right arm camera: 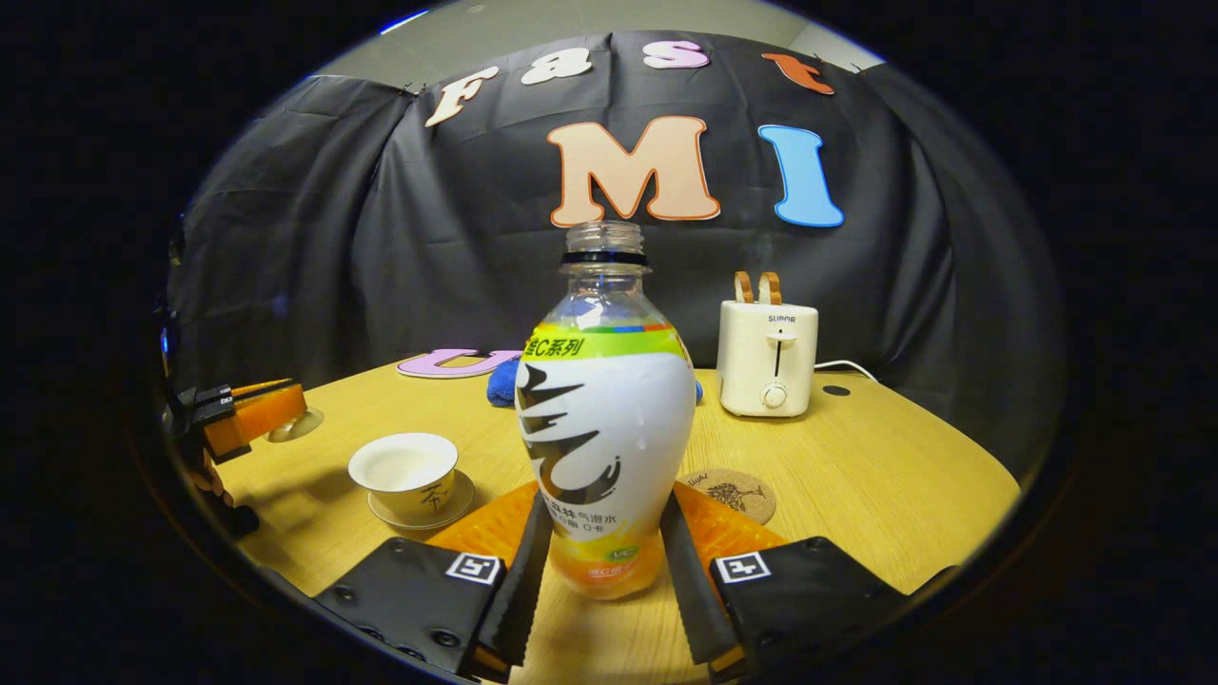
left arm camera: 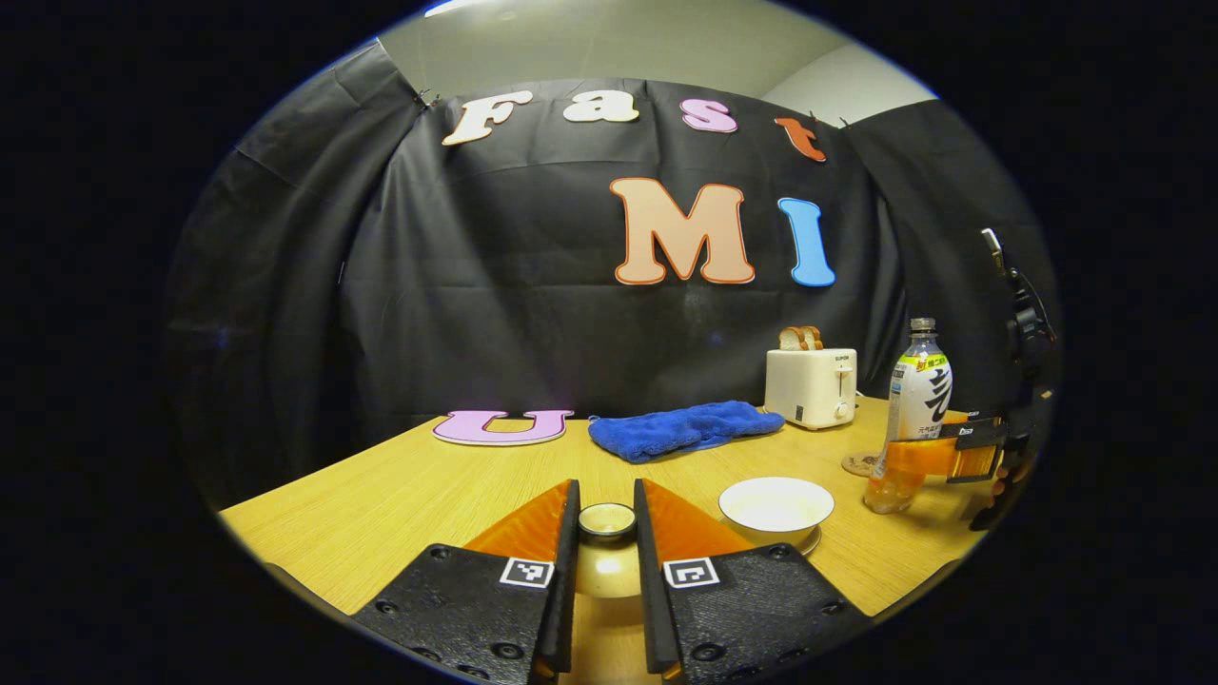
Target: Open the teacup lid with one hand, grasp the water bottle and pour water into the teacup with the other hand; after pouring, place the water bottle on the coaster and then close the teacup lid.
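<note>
Right gripper (right arm camera: pixel 598 571) pinches the uncapped clear plastic water bottle (right arm camera: pixel 603 419), upright on the wooden table (right arm camera: pixel 885 476). Left gripper (left arm camera: pixel 606 557) clamps the round teacup lid (left arm camera: pixel 607 521); white teacup (left arm camera: pixel 775 507) beside; left gripper view alone shows a blue towel (left arm camera: pixel 680 428) entire.

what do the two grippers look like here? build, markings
Both match: the left gripper and right gripper each have two black textured plates with screw heads, each plate carrying a small square black-and-white fiducial tag. The right gripper's inner finger edges are serrated. No cables or sleeves are visible.
</note>
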Tool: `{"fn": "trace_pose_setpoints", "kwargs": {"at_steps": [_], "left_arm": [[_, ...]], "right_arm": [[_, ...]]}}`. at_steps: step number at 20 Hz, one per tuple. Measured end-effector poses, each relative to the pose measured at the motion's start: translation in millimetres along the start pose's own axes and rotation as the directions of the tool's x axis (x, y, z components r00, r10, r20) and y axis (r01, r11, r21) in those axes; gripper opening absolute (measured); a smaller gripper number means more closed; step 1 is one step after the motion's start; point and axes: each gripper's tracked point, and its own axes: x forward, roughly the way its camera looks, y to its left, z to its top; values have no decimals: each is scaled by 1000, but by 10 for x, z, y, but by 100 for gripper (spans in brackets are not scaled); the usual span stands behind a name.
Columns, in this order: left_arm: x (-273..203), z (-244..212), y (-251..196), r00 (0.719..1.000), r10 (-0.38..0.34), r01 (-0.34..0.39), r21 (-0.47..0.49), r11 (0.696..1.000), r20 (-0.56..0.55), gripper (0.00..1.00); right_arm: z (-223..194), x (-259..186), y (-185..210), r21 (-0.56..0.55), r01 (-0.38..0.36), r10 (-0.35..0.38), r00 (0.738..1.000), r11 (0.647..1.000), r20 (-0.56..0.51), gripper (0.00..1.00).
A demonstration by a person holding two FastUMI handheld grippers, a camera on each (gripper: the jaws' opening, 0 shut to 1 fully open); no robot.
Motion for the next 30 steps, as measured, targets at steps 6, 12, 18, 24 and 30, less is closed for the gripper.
{"fn": "trace_pose_setpoints", "kwargs": {"at_steps": [6, 12, 18, 24, 30], "left_arm": [[-2, 3, 9, 1000, 0, 0, 0, 1000, -1, 28], [-5, 3, 7, 1000, 0, 0, 0, 1000, -2, 27], [-5, 5, 9, 1000, 0, 0, 0, 1000, -1, 28], [-2, 11, 13, 1000, -1, 1, -1, 1000, -2, 28], [-8, 11, 17, 1000, -1, 1, -1, 1000, -3, 28]], "right_arm": [[70, -74, -180, -238, 117, -117, 993, 964, 11, 66], [264, -137, -229, -444, 168, -162, 985, 880, 52, 67], [468, -85, -132, -666, 205, -169, 978, 717, 120, 61], [474, -39, -4, -848, 250, -164, 967, 467, 195, 59], [599, -82, 128, -928, 307, -120, 950, 211, 287, 59]]}}
